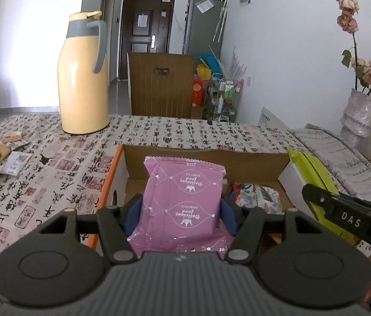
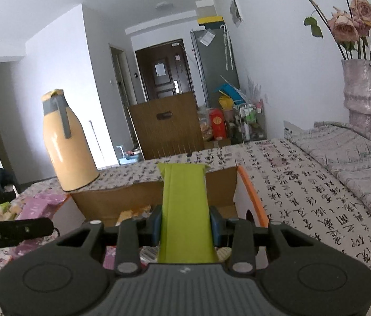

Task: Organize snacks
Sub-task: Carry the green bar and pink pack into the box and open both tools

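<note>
The left gripper [image 1: 181, 210] clamps a purple snack packet [image 1: 182, 205], the right gripper [image 2: 185, 223] a green one [image 2: 185, 210], both above the cardboard box [image 1: 238, 158]; each should descend clear of its walls before releasing.

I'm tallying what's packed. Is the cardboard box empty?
Not empty: the cardboard box lies open, with a silver-and-red snack packet on its floor.

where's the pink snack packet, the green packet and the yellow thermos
pink snack packet [image 1: 182, 205], left wrist view, middle of its printed face
green packet [image 2: 185, 210], right wrist view, centre of its flat side
yellow thermos [image 1: 82, 89], left wrist view, middle of its body
</note>
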Demonstrator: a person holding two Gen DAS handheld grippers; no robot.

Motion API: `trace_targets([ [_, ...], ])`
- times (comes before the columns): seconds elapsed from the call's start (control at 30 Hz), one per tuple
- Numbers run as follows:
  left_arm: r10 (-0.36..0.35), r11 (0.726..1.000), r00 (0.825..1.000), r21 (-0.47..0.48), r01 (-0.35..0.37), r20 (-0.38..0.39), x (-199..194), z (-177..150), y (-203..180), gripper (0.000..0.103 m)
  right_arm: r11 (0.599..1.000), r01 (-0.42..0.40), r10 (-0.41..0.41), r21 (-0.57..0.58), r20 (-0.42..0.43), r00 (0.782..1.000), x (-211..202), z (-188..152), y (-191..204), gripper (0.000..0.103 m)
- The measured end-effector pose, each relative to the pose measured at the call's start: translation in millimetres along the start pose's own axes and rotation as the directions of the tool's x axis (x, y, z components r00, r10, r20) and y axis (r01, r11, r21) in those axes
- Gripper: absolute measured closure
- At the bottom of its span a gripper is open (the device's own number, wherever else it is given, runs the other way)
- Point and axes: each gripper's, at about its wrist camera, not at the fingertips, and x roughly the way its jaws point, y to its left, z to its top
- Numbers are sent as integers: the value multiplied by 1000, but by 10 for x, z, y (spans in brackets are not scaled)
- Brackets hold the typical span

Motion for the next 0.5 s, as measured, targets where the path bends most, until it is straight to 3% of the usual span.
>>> trace_targets([
  [0.17,0,1000,1000,0,0,-12,21,-32,3,40,1000,10,-10,-1,-4,1000,15,-20,3,67],
  [0.23,7,1000,1000,3,-7,-3,6,-35,-2,35,1000,14,-14,6,-8,1000,11,-19,-15,64],
  [0.27,9,1000,1000,0,-9,2,-7,-37,2,26,1000,27,-27,13,-6,1000,4,-23,-27,58],
  [0.3,14,1000,1000,-5,-14,8,-20,-35,7,17,999,36,-36,21,-5,999,-4,-23,-37,44],
  [0.37,27,1000,1000,-15,-27,14,-28,-33,22,7,998,47,-47,41,5,999,-34,-21,-64,22],
  [0.4,34,999,999,-20,-33,16,-28,-31,32,1,998,52,-53,47,14,999,-54,-21,-76,17],
  [0.43,43,999,999,-25,-42,17,-29,-34,39,0,997,55,-57,50,23,998,-79,-17,-82,15],
  [0.5,51,998,999,-30,-51,12,-20,-34,50,0,997,60,-62,54,29,998,-102,-9,-91,0],
])
